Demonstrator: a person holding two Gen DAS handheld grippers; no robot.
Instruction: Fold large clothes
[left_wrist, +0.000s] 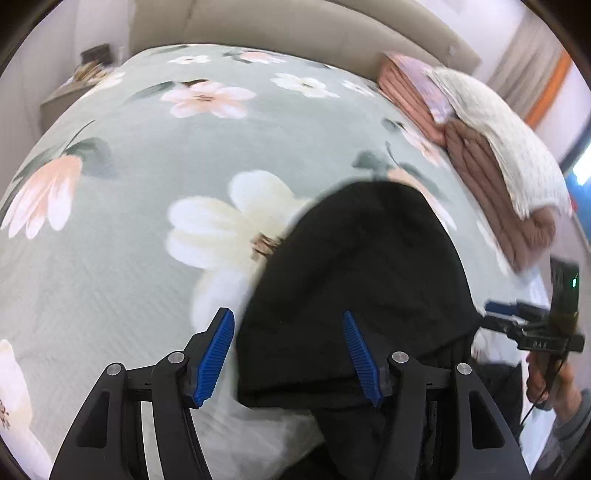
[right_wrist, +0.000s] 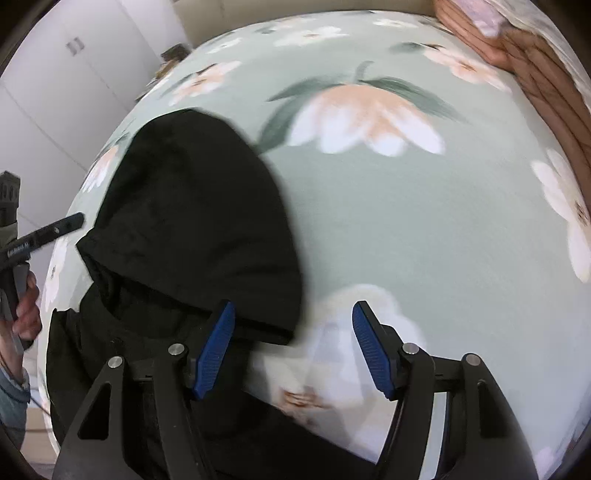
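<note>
One black hooded garment (left_wrist: 362, 266) is lying on the flowered bedspread (left_wrist: 122, 266), hood spread flat toward the headboard, and no fold is showing yet, so the work looks to be only beginning. The left gripper (left_wrist: 288, 354) is hovering with jaws wide over the hood's left edge, gripping nothing. The right gripper (right_wrist: 293, 347) is also standing wide and empty at the hood's right edge. Two grippers, one garment, and one stack of folded blankets (left_wrist: 476, 155) are lying in view.
</note>
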